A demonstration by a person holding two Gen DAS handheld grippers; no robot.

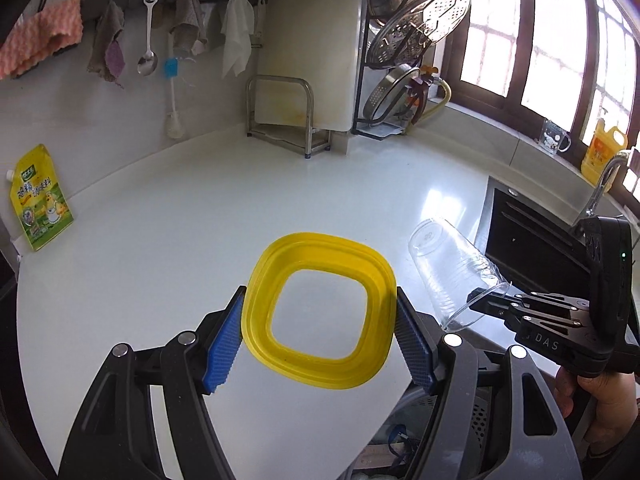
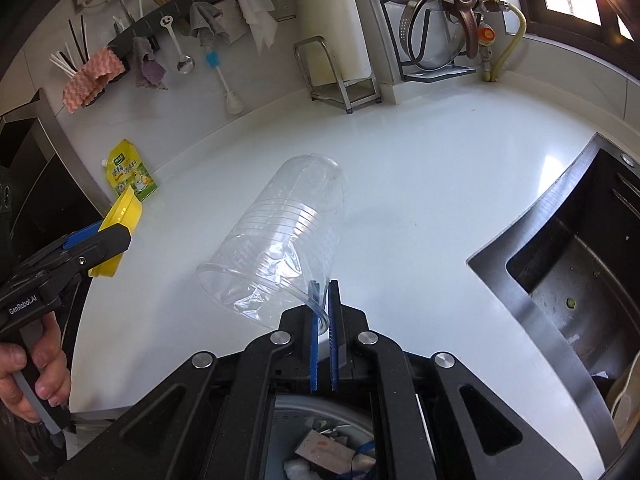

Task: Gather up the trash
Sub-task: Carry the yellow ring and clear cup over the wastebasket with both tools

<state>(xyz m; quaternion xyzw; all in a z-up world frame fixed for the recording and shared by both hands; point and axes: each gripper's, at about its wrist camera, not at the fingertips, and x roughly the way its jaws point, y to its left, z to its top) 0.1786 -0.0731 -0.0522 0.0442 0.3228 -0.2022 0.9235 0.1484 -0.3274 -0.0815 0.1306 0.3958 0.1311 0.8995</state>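
Kitchen corner, glossy white countertop (image 1: 168,240), window on the right, dark sink (image 2: 560,264) sunk into the counter.

Trash items, both lifted clear of the counter:
- Yellow square container (image 1: 320,314), bottom facing the left wrist camera. Left gripper (image 1: 320,340) clamps it across its width, one blue pad on each side wall; jaws stand wide because the item is wide.
- Clear plastic cup (image 2: 280,248), tilted, base pointing away. Right gripper (image 2: 325,320) is pinched nearly closed on the cup's rim, wall caught between the pads.

Surroundings: yellow-green spouted pouch (image 1: 40,200) leans against the back wall, well apart from both grippers. Cloths and a spoon hang from a wall rail; steamer racks stand near the window. A bin (image 2: 320,440) with scraps shows just below the right gripper.

Judgement: pick-up is done for both items; step in hand is carrying them to the bin. Next move calls for bringing each item over the bin mouth, then releasing. The rim grip on the cup looks thin; a quick swing could slip it.
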